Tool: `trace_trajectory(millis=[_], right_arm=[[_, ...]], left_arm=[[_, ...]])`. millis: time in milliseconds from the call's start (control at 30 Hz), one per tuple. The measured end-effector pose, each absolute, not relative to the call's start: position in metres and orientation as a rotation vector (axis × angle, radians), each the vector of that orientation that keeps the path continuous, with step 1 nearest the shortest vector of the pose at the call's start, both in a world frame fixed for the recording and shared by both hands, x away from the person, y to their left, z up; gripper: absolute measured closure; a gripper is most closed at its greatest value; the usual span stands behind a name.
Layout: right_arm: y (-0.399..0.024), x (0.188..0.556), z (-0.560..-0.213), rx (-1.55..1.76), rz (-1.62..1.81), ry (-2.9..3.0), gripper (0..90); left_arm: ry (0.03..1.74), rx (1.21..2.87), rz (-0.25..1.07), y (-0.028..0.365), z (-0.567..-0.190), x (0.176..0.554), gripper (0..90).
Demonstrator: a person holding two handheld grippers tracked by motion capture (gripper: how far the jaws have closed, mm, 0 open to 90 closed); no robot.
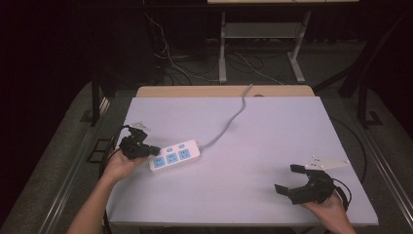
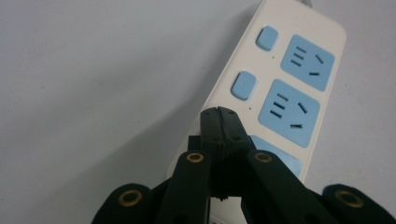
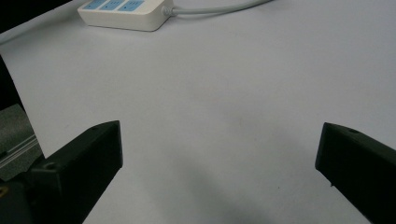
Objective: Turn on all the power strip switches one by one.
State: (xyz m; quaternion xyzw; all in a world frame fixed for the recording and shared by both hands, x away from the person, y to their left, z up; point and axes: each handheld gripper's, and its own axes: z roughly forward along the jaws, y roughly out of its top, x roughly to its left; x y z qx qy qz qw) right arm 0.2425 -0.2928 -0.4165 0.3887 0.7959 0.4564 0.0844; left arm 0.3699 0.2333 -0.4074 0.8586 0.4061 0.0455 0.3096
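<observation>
A white power strip [image 1: 175, 155] is seen lying flat on the pale table [image 1: 253, 146], in its left half, near the person's side. Its long axis is set at a slant in the high view: the cable end is raised toward the far right, and the blunt end is directed toward the near left. A grey cable [image 1: 229, 122] is led from the far-right end up across the table and over its back edge. Three blue sockets and small blue switches are carried on its top face, which is turned upward. The left gripper [image 1: 155, 150] is held at the strip's near-left end, its jaws pressed together with nothing between them; in the left gripper view the closed tips [image 2: 223, 122] are placed over the strip's [image 2: 280, 93] edge beside the nearest socket, though contact cannot be told for certain. The right gripper [image 1: 287, 179] is held over the table's near-right corner, well apart from the strip, its jaws spread wide and empty.
</observation>
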Motion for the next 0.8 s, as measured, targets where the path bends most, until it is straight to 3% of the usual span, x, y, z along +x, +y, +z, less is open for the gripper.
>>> trace_trajectory(millis=[800], right_arm=[[-0.2943, 0.2431, -0.4169, 1.157, 1.374, 2.37, 0.7]], left_arm=[[1.082, 2.259, 0.127, 0.2333, -0.4055, 0.3685, 89.5]])
